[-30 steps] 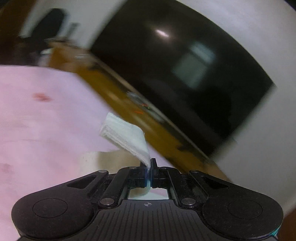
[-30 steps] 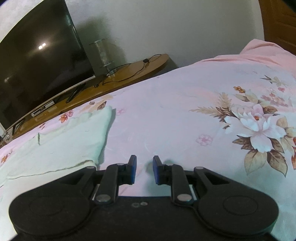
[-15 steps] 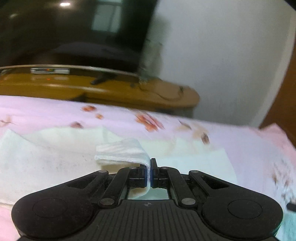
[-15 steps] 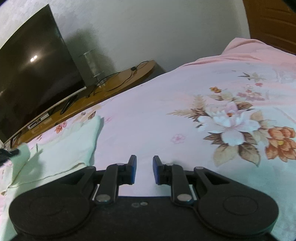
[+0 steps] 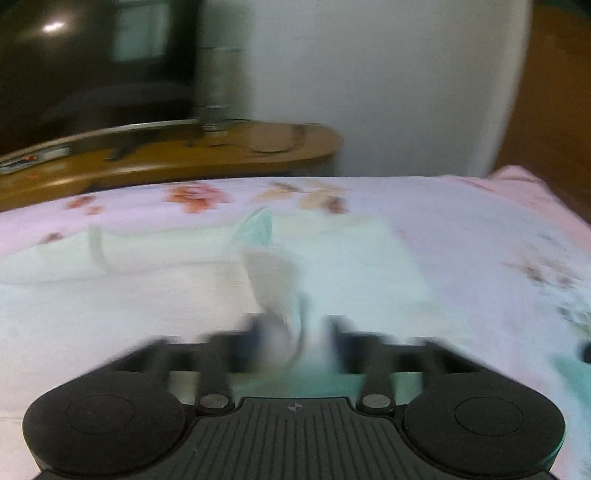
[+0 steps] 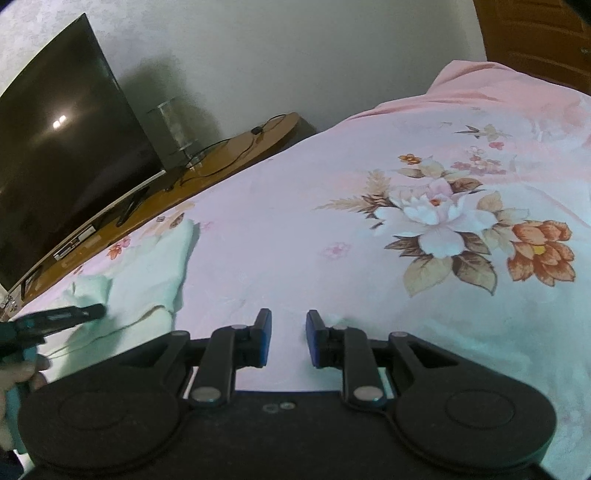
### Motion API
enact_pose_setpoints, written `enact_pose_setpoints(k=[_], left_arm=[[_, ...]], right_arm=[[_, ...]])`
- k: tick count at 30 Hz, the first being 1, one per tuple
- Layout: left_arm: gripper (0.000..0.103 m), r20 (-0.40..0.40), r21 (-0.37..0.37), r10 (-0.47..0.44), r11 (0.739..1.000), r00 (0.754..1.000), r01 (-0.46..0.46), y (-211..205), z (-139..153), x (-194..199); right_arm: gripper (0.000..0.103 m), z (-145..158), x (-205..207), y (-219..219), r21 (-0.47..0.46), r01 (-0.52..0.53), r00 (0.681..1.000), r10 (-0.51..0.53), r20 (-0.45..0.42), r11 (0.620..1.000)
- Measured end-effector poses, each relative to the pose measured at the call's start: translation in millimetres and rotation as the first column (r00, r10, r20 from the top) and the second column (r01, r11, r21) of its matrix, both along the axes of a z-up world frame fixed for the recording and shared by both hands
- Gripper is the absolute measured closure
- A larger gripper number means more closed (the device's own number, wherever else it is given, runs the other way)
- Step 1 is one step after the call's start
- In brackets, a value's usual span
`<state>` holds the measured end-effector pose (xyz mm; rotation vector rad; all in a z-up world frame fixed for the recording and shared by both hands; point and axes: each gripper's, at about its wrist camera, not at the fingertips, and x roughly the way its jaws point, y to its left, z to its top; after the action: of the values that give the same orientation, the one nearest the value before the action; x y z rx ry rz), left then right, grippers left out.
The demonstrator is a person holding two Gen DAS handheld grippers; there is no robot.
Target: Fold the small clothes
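A pale mint cloth (image 5: 351, 254) lies spread on the pink flowered bedsheet (image 5: 480, 236). My left gripper (image 5: 297, 339) hovers low over it, blurred. Its jaws are opening, and a folded corner of the cloth (image 5: 275, 288) hangs loose between them, pressed by neither pad. In the right wrist view the same cloth (image 6: 155, 273) lies at the left, with a left gripper finger (image 6: 77, 313) over its raised corner and a hand (image 6: 18, 373) behind it. My right gripper (image 6: 288, 338) hangs over bare sheet to the right of the cloth, its jaws a little apart and empty.
A dark television (image 6: 62, 147) stands on a curved wooden stand (image 6: 229, 151) beyond the bed's far edge, beside a clear cylinder (image 6: 177, 129) and cables. A wooden door (image 6: 535, 33) is at the back right. Flowered sheet (image 6: 443, 221) stretches to the right.
My left gripper swung across with the cloth corner pinched, came down over the spread cloth and opened its jaws. It has entered the right wrist view. The right gripper barely shifted.
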<state>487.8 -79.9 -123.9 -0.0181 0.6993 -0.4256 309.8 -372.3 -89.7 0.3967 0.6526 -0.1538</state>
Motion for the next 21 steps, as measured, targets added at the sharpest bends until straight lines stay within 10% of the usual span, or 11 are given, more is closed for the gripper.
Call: enact_pose_setpoints(k=[7, 13, 21], left_arm=[[0.039, 0.033, -0.048, 0.121, 0.992, 0.992, -0.119, 42, 13, -48], [0.039, 0.062, 0.006, 0.442, 0.897, 0.895, -0.443, 160, 18, -100], [0.039, -0.045, 0.031, 0.455, 0.891, 0.889, -0.454, 213, -1, -82]], right_arm=[[0.081, 11, 21, 29, -0.006, -0.066, 0.997, 0.066, 0.033, 0.998], [0.080, 12, 63, 69, 0.064, -0.189, 0.981, 0.185, 0.066, 0.980], [0.080, -22, 134, 116, 0.232, -0.216, 0.975, 0.222, 0.001, 0.949]])
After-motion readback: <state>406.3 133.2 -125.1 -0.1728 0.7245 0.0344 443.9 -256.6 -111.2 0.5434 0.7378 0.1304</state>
